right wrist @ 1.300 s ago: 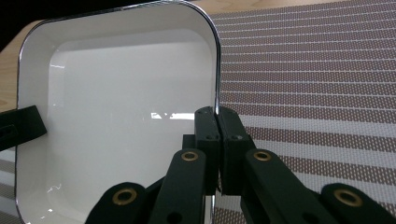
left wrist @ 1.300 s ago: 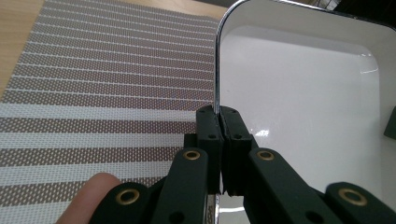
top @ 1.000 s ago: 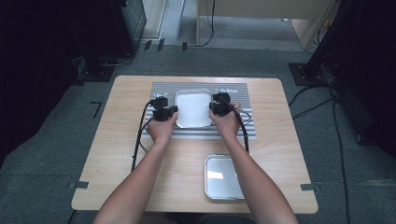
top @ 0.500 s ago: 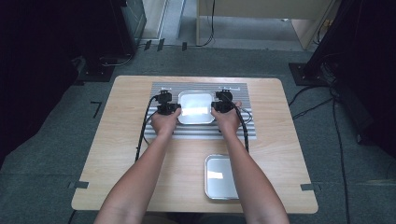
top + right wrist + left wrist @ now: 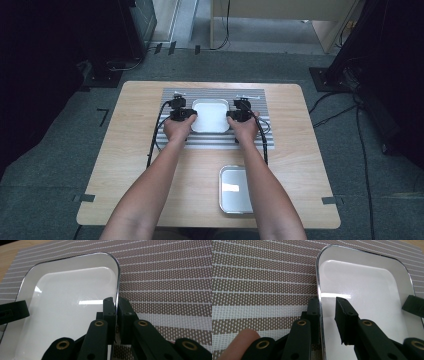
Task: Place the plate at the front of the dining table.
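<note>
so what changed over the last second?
The white tray, with both grippers on its edges, moved a little away from the person along the striped mat. The right gripper is clamped on the rim; the left gripper straddles the opposite rim with its jaws apart. The metal tray near the table's front edge stayed put.

This looks like a lab or test room. A small wooden counter (image 5: 150,165) stands alone on grey carpet (image 5: 50,165). Black cables (image 5: 345,107) run over the floor, tape marks (image 5: 103,116) are stuck down, and dark equipment stands (image 5: 350,65) wait nearby.
</note>
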Available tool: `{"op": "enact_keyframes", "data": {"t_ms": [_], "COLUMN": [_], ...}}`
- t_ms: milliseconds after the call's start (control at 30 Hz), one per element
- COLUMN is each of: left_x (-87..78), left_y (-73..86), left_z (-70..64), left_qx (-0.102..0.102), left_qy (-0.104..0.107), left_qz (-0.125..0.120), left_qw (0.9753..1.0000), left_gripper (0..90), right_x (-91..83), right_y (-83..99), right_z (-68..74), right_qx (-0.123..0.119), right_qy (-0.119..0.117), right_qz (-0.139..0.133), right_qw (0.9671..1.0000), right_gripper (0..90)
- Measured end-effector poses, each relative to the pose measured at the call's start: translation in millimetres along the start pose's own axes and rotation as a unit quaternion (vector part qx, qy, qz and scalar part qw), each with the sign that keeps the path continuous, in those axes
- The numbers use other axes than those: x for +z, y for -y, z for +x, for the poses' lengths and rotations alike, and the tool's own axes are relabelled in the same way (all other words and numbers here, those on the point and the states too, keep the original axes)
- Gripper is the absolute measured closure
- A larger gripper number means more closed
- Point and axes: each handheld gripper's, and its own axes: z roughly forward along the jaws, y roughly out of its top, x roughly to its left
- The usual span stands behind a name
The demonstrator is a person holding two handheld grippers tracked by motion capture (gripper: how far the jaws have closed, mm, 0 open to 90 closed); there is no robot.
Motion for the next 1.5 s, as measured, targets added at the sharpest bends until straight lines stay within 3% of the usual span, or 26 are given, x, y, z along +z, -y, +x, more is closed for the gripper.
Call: {"op": "enact_keyframes", "data": {"t_ms": [200, 267, 367, 600, 1000, 1200, 1500], "left_x": [1.8, 2.1, 5.4, 10.1, 11.4, 11.4, 11.3], "left_y": [-4.5, -5.5, -8.5, -9.7, -9.6, -7.6, -6.3], "left_z": [1.8, 2.8, 4.4, 4.0, 4.0, 1.7, 1.5], "left_qx": [-0.016, -0.015, -0.010, -0.013, -0.004, 0.009, 0.012], "left_qy": [0.012, 0.011, 0.006, 0.003, 0.004, -0.006, -0.004], "left_qz": [-0.001, -0.010, 0.001, 0.002, -0.002, -0.007, -0.011], "left_qw": [0.9998, 0.9998, 0.9999, 0.9999, 1.0000, 0.9999, 0.9999], "left_gripper": [69.6, 68.8, 67.7, 67.1, 68.3, 68.1, 67.3], "right_x": [3.8, 4.9, 6.2, 14.7, 17.2, 15.9, 13.3], "right_y": [-1.9, -5.2, -10.3, -8.7, -9.3, -7.1, -6.6], "right_z": [-1.2, 0.8, 5.3, 1.2, -0.4, -0.4, 0.2], "right_qx": [0.012, 0.010, -0.003, 0.005, 0.005, 0.004, 0.007], "right_qy": [-0.003, -0.002, 0.003, 0.006, 0.005, 0.004, 0.006], "right_qz": [-0.009, -0.009, -0.009, 0.002, -0.007, -0.009, 0.001], "right_qw": [0.9999, 0.9999, 1.0000, 1.0000, 1.0000, 0.9999, 1.0000], "right_gripper": [87.2, 87.3, 87.0, 86.3, 85.5, 85.2, 85.4]}}
